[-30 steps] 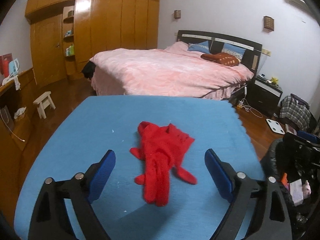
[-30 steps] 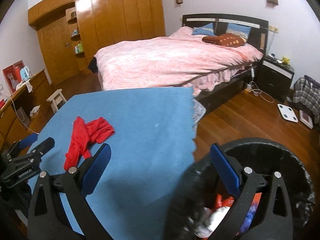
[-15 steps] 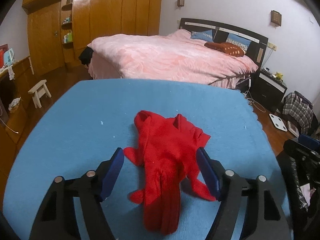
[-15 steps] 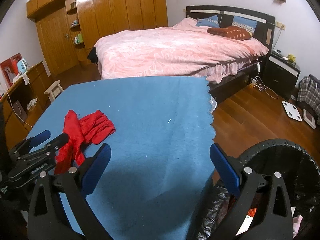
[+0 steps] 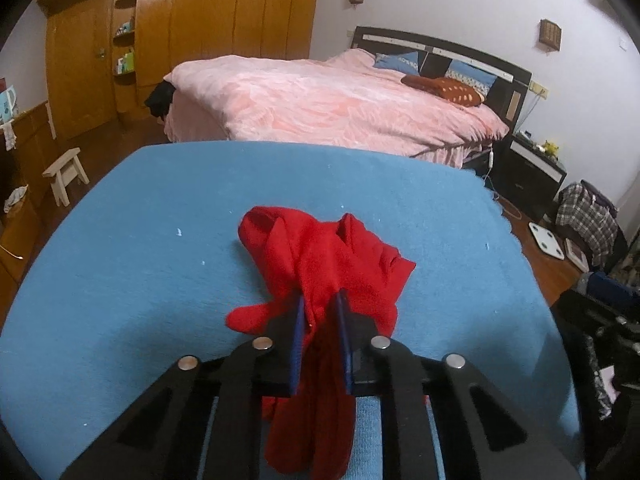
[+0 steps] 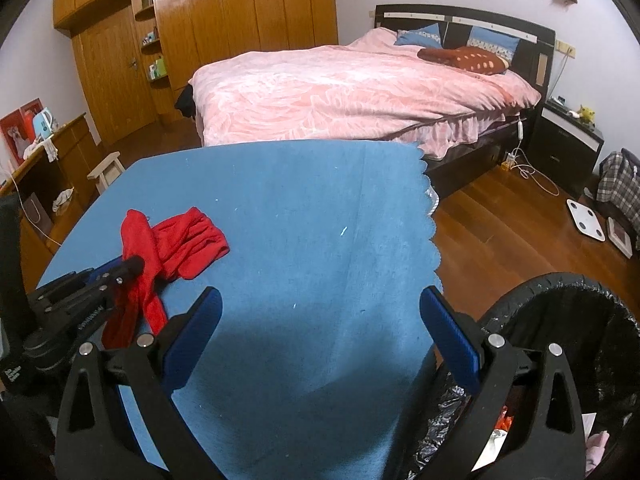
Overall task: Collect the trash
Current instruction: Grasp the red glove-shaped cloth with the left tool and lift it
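I am holding my left gripper [image 5: 319,312] low over the blue cloth [image 5: 140,248]. Its jaws have just been closing, and its blue pads [image 5: 298,336] are now pinching a bunched fold of the red gloves [image 5: 320,264] between them. The gloves are lying on the cloth, on the half nearer to me and toward its left side as the right wrist view shows it [image 6: 160,248]. The cuffs are pointing away from me and the finger ends are trailing back under the gripper body. The fabric ahead of the pads is gathered into ridges; the part behind them is hanging in a narrow band between the black arms.

I am holding my right gripper [image 6: 320,312] over the right part of the same cloth, near its scalloped edge [image 6: 430,216]. Its jaws are standing wide apart and nothing is lying between them; only bare cloth is showing in the gap. The two grippers are well apart.

The bin [image 6: 560,320], lined with a black bag, is standing on the wooden floor [image 6: 500,220] just beside the cloth's right edge, under my right gripper's outer finger. Scraps are showing inside it, but I cannot tell what they are. A bed [image 6: 360,92] with a pink cover is standing beyond the cloth.
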`<move>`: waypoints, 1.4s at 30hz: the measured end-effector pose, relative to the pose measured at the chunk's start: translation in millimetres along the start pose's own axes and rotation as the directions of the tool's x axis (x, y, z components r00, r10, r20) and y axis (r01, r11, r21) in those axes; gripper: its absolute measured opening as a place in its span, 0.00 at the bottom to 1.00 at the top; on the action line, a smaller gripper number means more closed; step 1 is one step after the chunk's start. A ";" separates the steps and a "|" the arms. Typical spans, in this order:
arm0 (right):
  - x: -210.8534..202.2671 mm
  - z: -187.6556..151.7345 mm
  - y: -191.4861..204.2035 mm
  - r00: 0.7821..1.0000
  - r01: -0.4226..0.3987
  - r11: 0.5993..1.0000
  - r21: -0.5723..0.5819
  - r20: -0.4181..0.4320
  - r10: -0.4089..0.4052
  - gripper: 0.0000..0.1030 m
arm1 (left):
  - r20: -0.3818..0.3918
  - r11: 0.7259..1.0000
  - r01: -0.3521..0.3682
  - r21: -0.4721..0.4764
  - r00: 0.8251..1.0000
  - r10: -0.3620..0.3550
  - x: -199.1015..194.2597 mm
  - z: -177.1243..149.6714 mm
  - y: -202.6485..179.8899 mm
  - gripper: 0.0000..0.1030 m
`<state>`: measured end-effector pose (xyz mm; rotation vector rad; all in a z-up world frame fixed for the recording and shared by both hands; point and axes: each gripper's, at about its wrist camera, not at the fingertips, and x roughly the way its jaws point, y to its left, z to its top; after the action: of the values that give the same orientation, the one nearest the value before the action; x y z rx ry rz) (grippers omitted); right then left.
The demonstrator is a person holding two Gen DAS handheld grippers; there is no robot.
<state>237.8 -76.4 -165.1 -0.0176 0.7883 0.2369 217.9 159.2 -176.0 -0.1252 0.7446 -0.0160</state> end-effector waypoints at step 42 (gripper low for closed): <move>59.9 24.3 78.0 0.997 -0.079 0.992 -0.097 -0.020 0.077 0.94 | 0.011 0.994 -0.039 -0.103 0.999 0.040 -28.8 -8.2 78.3 0.47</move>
<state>278.6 14.2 -184.5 -0.0811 0.7938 0.3497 188.8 237.7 -171.8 -0.2091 0.7350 0.0608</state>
